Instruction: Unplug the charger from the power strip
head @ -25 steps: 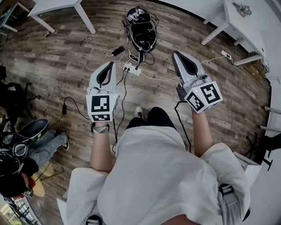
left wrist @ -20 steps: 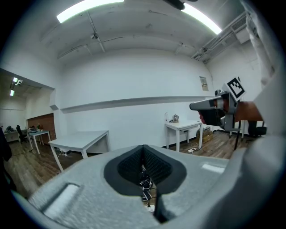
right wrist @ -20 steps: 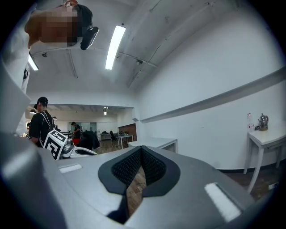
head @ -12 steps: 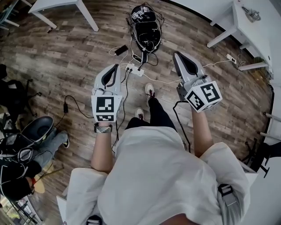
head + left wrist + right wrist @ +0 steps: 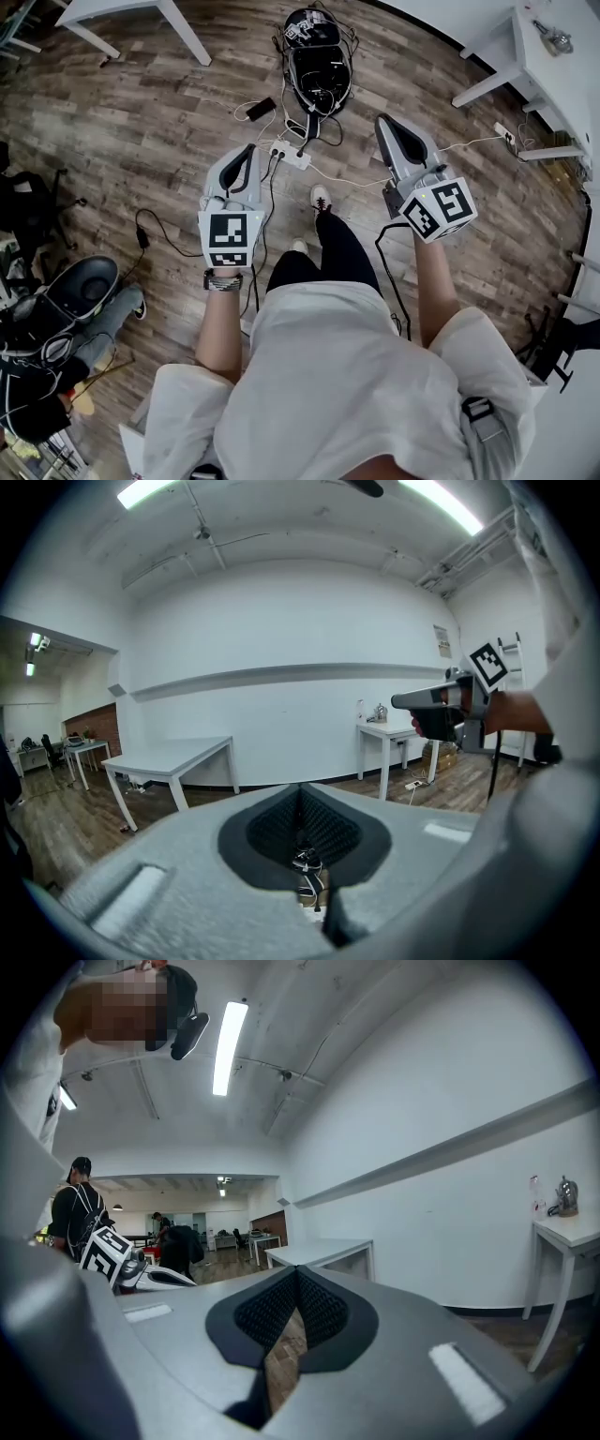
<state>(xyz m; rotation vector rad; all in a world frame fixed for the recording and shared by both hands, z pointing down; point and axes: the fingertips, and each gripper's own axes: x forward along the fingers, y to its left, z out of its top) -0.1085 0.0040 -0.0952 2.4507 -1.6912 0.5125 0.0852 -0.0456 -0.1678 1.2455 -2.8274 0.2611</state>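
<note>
Dragging is the risk: the power strip [image 5: 289, 156] on the floor [image 5: 159, 122], charger [image 5: 301, 148] plugged in, is not pinned, and left gripper [image 5: 247, 153] and right gripper [image 5: 385, 125] are held above it, jaws closed and empty.

The floor [image 5: 141, 122] is wood-grain plank in brown and grey; the power strip [image 5: 289, 156] is white; the left hand-held gripper [image 5: 249, 150] and right hand-held gripper [image 5: 383, 122] are pale grey with black ribbed pads [image 5: 272, 829], their cubes bearing black-and-white square markers; the person's shirt [image 5: 337, 375] is white, the trousers [image 5: 337, 248] black.
</note>
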